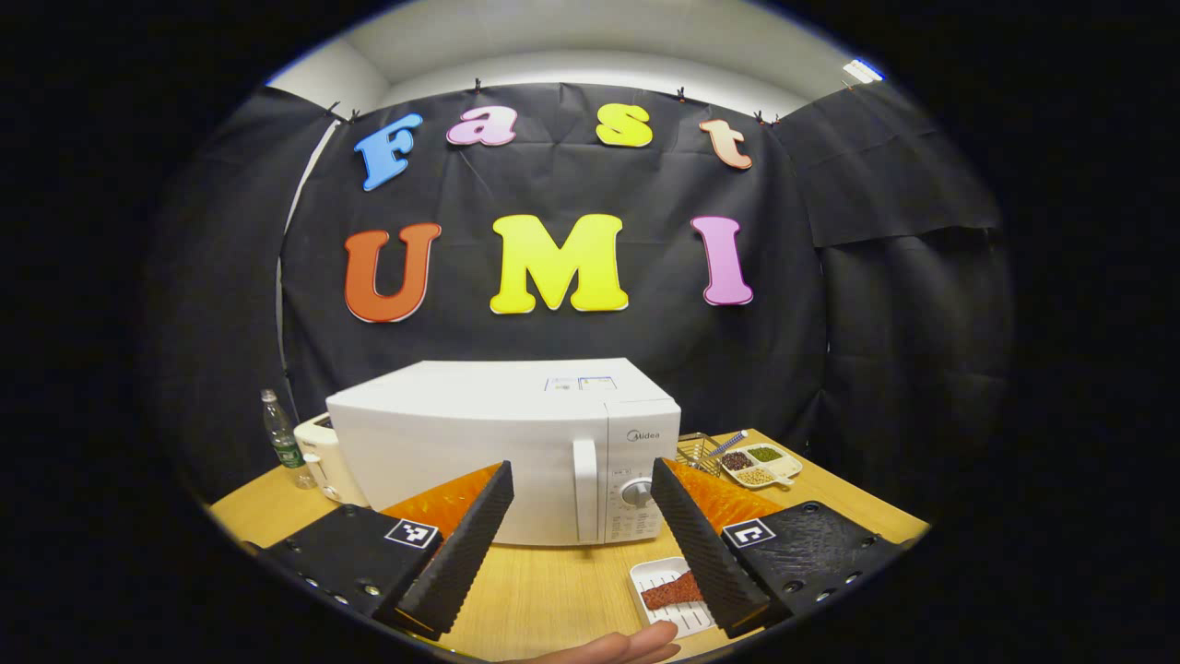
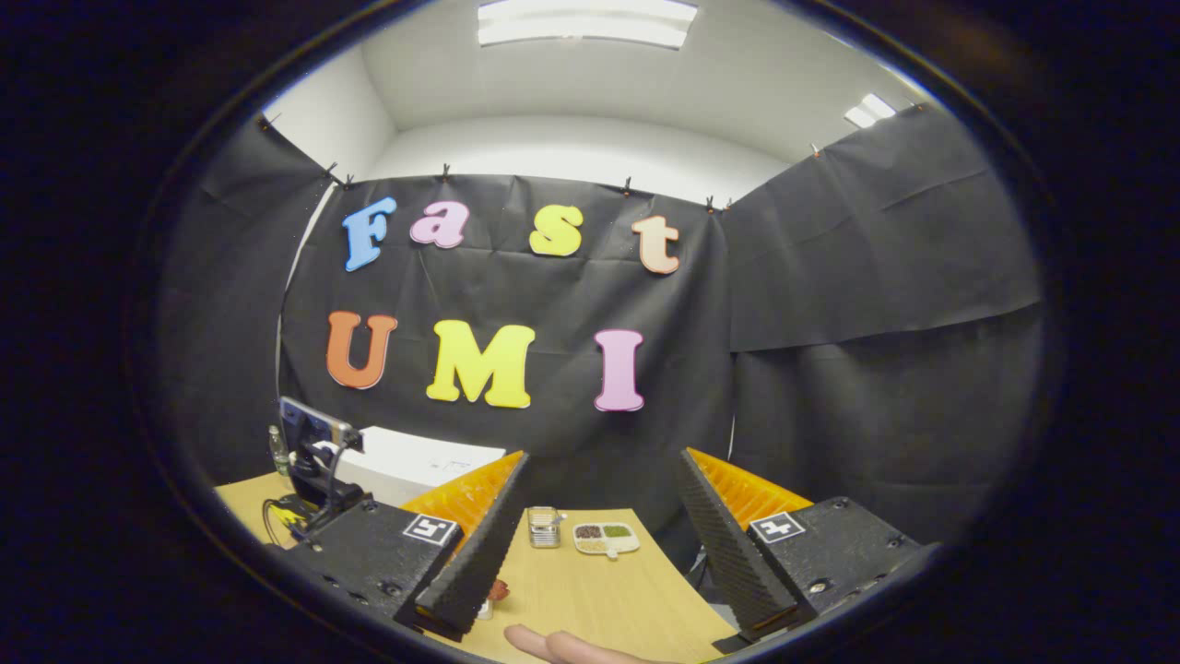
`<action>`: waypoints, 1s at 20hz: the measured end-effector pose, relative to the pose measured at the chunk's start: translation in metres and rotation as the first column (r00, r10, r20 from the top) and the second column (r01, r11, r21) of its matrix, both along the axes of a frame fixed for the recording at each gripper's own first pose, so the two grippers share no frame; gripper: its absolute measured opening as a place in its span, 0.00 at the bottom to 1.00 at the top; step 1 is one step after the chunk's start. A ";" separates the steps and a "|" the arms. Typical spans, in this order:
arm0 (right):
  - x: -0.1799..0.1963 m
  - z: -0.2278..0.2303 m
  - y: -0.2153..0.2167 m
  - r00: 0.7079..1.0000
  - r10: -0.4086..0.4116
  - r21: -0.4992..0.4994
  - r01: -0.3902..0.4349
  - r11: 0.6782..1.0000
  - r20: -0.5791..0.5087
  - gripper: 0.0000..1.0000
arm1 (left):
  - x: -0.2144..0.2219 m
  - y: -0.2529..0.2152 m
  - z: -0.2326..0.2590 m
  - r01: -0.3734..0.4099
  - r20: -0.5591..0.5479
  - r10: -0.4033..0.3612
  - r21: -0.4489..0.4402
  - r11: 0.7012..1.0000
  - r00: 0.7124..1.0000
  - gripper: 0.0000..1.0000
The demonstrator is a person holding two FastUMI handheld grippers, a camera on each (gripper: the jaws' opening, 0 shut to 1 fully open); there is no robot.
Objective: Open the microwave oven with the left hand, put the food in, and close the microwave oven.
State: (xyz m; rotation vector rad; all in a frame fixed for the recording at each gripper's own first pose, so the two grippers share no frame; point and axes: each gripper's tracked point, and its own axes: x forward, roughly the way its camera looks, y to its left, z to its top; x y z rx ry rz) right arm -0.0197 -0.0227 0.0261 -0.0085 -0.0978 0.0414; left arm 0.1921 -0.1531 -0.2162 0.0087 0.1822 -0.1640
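Microwave oven [image 1: 502, 452] stands on the table [image 1: 553, 590], door closed, handle facing forward. Food tray [image 1: 671, 595] lies on the table before it. Left hand-held gripper [image 1: 581, 544] spread wide, empty. Right hand-held gripper [image 2: 599, 553] spread wide, empty, above the table.

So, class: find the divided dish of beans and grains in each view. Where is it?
Left gripper view: divided dish right of the microwave oven, at the table's far right.
Right gripper view: divided dish centre, between the fingers.
Shared landmark: wire basket immediately left of it.
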 end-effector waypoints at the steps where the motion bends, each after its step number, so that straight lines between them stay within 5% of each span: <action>1: -0.001 -0.003 0.002 1.000 0.007 -0.002 -0.007 1.000 -0.005 0.90 | 0.010 0.001 -0.015 -0.013 -0.015 0.013 0.010 1.000 1.000 0.96; 4: 0.003 -0.009 -0.001 1.000 0.024 0.009 -0.024 1.000 -0.021 0.91 | 0.039 -0.002 -0.045 -0.024 -0.027 0.025 0.061 0.998 0.999 0.96; 5: 0.003 -0.009 -0.005 1.000 0.021 0.011 -0.021 1.000 -0.017 1.00 | 0.047 -0.003 -0.054 -0.020 -0.030 0.022 0.065 0.998 0.999 0.96; 8: 0.002 -0.011 -0.014 1.000 0.017 0.016 -0.017 1.000 0.002 1.00 | 0.065 -0.005 -0.086 -0.019 -0.096 0.021 0.020 1.000 0.995 0.96; 9: 0.003 -0.012 -0.017 1.000 0.014 0.015 -0.014 1.000 0.009 1.00 | 0.070 -0.007 -0.092 -0.019 -0.110 0.018 -0.003 1.000 0.994 0.88; 11: 0.004 -0.016 -0.021 1.000 0.021 0.029 -0.021 0.999 0.014 0.90 | 0.076 -0.010 -0.095 -0.016 -0.103 0.014 -0.022 1.000 0.995 0.93; 12: 0.007 -0.021 -0.021 1.000 0.028 0.031 -0.028 0.999 0.003 1.00 | 0.083 -0.010 -0.095 -0.011 -0.085 0.009 -0.034 0.999 0.996 0.93; 14: 0.012 -0.030 -0.027 1.000 0.026 0.037 -0.025 0.999 -0.017 1.00 | 0.091 -0.020 -0.096 0.031 -0.076 -0.036 -0.067 0.997 0.996 0.68; 15: 0.014 -0.033 -0.029 0.999 0.022 0.046 -0.021 0.999 -0.024 0.90 | 0.092 -0.016 -0.097 0.018 -0.075 -0.023 -0.070 0.997 0.997 0.63; 16: 0.016 -0.036 -0.032 0.999 0.018 0.053 -0.017 0.998 -0.032 0.90 | 0.091 -0.015 -0.094 0.009 -0.065 -0.013 -0.074 0.997 0.998 0.43; 18: 0.018 -0.042 -0.036 0.999 0.017 0.065 -0.014 0.998 -0.040 0.90 | 0.095 -0.017 -0.100 0.011 -0.072 -0.015 -0.051 0.999 0.997 0.41; 19: 0.019 -0.044 -0.039 0.999 0.011 0.071 -0.008 0.997 -0.045 1.00 | 0.089 -0.016 -0.099 0.011 -0.080 -0.015 -0.045 0.999 0.997 0.15; 20: 0.020 -0.048 -0.040 0.999 0.007 0.075 -0.003 0.997 -0.054 1.00 | 0.090 -0.016 -0.099 0.008 -0.087 -0.012 -0.043 0.999 0.996 0.28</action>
